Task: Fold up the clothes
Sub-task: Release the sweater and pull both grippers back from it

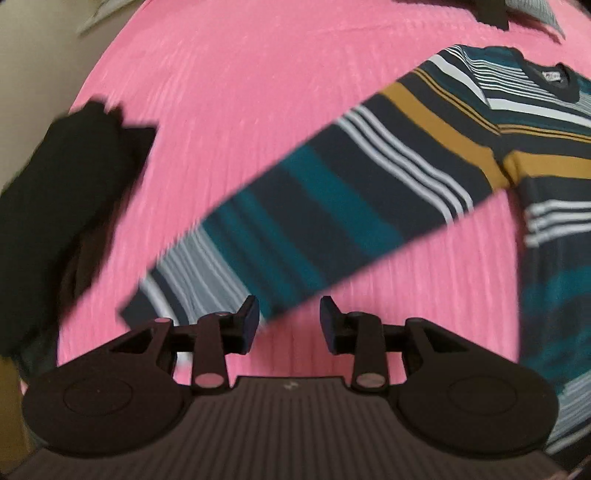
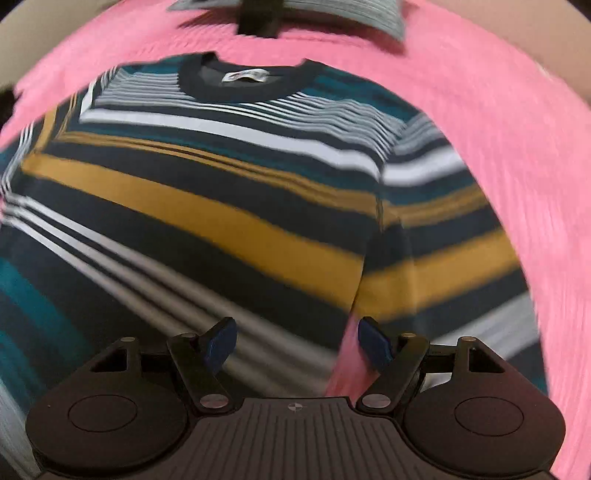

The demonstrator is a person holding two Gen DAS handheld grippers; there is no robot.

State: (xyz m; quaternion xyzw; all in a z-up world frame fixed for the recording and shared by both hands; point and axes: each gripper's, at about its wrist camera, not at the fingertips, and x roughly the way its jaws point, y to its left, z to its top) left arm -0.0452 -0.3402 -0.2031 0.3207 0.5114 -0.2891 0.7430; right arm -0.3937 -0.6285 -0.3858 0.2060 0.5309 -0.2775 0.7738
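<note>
While the striped sweater (image 2: 207, 206) lies spread flat on the pink ribbed cover (image 1: 240, 92), both tools hang over it with nothing between their fingers. The left hand-held gripper (image 1: 289, 324) has its jaws parted wide and empty; its blue-padded fingertips (image 1: 251, 317) sit just short of the lower edge of the sweater's sleeve (image 1: 295, 214), which stretches ahead of it on a diagonal, from the cuff close by on the left up to the shoulder far ahead on the right. The sweater's body runs down the right side of that hand-held gripper, and the collar (image 1: 554, 79) lies far ahead to the right. Well to the left of it, a dark folded garment (image 1: 66, 206) rests on the cover, apart from the sleeve.

The right hand-held gripper (image 2: 297, 341) is likewise opened wide and grips nothing. The chest of the sweater fills the space ahead of it, with the neck label (image 2: 246, 76) straight ahead at the far end. The other sleeve (image 2: 443, 236) lies ahead and to the right, tucked close along the body; a strip of pink cover shows between sleeve and body just ahead of the right finger. Whether the fingertips touch the cloth cannot be told. Beyond the collar, a grey ribbed item (image 2: 332, 11) lies at the far edge of the cover.
</note>
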